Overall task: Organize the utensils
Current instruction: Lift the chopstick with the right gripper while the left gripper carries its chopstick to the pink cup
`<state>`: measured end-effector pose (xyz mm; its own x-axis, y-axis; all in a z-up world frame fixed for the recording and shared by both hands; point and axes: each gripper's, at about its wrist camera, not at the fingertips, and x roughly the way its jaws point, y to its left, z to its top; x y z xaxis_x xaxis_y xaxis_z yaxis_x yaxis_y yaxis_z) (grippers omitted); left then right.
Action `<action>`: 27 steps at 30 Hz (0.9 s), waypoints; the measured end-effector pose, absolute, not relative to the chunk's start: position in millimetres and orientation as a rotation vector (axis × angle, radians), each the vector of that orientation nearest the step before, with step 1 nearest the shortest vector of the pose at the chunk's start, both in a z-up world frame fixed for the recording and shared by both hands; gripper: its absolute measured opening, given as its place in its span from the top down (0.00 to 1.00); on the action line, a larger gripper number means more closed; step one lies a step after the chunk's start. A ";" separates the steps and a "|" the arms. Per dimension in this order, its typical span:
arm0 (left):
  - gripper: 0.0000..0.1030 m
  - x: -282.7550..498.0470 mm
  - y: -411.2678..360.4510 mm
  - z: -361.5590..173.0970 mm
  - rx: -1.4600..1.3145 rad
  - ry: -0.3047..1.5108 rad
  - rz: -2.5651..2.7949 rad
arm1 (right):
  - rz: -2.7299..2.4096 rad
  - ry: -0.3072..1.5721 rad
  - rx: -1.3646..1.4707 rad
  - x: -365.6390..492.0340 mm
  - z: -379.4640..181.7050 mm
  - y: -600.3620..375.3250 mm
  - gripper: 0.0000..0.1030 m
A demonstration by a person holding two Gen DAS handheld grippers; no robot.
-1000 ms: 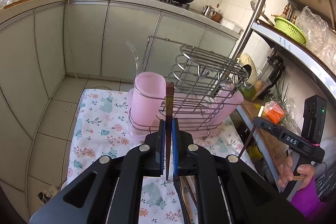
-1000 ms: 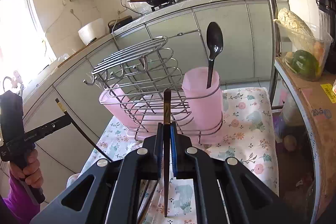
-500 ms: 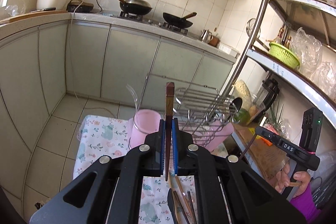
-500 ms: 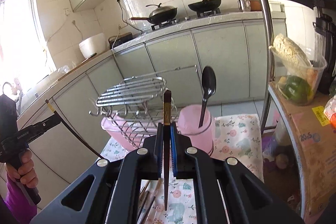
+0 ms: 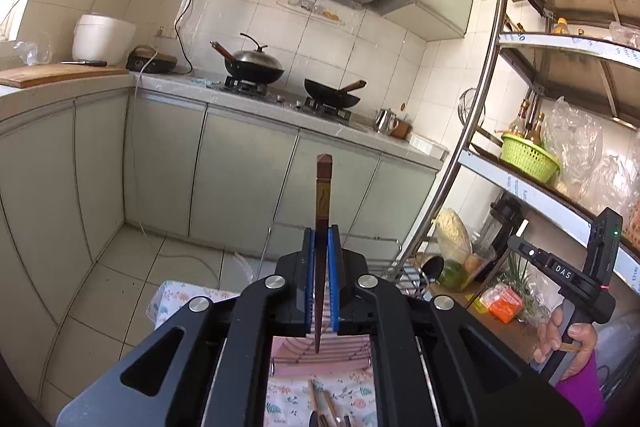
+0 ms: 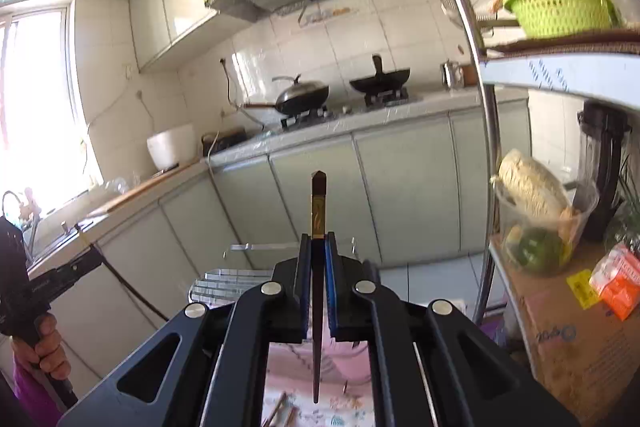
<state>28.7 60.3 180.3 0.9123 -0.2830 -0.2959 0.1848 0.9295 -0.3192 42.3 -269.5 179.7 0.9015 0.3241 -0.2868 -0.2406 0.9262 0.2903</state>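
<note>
Glossy lacquered wooden chopstick point(image 5: 322, 211)

Two black woks point(image 5: 254, 67) seen on stove on counter point(image 5: 280, 103); white rice cooker point(image 5: 102, 39) at left; green basket point(image 6: 560, 9) on metal shelf point(image 5: 560, 45).

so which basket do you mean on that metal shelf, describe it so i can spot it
Find the steel shelving rack standing to the right of the stove counter. On its middle shelf sits the green basket, in front of some bottles. It is the only bright lime, lattice-walled thing there; its neighbours are clear plastic bags.
</note>
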 end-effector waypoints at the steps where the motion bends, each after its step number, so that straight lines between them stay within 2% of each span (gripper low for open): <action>1: 0.95 29.6 60.1 184.1 -0.289 0.333 -0.242 | 0.288 0.320 0.254 43.4 185.4 -271.5 0.94; 8: 0.95 38.6 58.3 201.4 -0.263 0.257 -0.191 | 0.221 0.212 0.258 54.6 206.2 -280.0 0.94; 14: 0.95 46.6 59.7 201.7 -0.232 0.228 -0.144 | 0.167 0.178 0.210 69.4 202.4 -276.8 0.94; 27: 0.95 85.3 61.5 157.7 -0.200 0.402 -0.110 | 0.179 0.426 0.241 123.0 128.7 -276.6 0.94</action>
